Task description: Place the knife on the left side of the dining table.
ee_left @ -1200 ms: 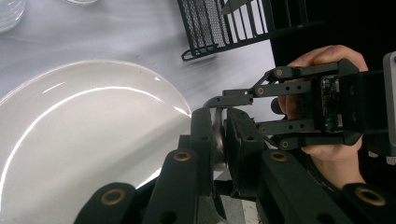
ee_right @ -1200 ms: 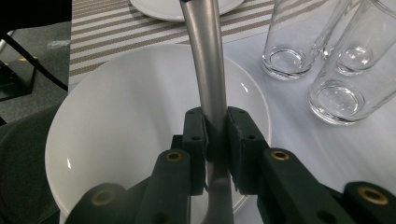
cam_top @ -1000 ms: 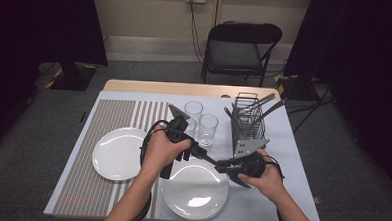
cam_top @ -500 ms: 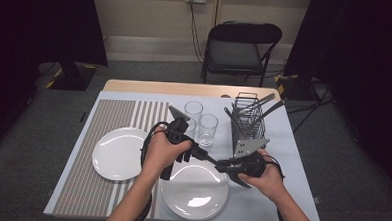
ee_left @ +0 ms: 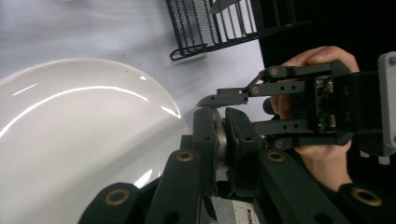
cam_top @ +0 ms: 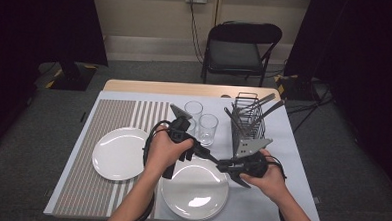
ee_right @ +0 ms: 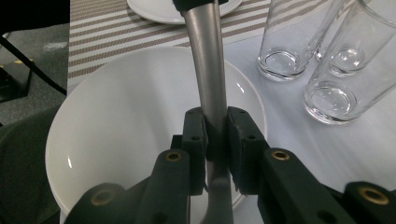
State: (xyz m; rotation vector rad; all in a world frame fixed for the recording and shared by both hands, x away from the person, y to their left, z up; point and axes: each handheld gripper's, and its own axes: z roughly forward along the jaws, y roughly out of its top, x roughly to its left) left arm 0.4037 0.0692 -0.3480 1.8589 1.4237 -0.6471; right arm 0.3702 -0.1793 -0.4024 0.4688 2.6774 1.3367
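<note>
High view shows both hands meeting over the near plate [cam_top: 194,193], the left gripper [cam_top: 198,149] and right gripper [cam_top: 225,166] each clamped on one metal utensil [ee_right: 206,74] that spans the gap between them above the plate's far edge. The right gripper view has its jaws pressed on the flat grey handle, with the other end vanishing into the left gripper's jaws at the top; the left gripper view shows its own pads closed on the metal end, and they have just tightened a little further. I judge this a hand-to-hand transfer at the moment both hold; the next move calls for one gripper to let go before either pulls away. Two glasses [cam_top: 207,129] stand just beyond, the wire cutlery rack [cam_top: 247,124] is near on the right, and a second plate [cam_top: 119,152] lies left; freest room is toward the person.
</note>
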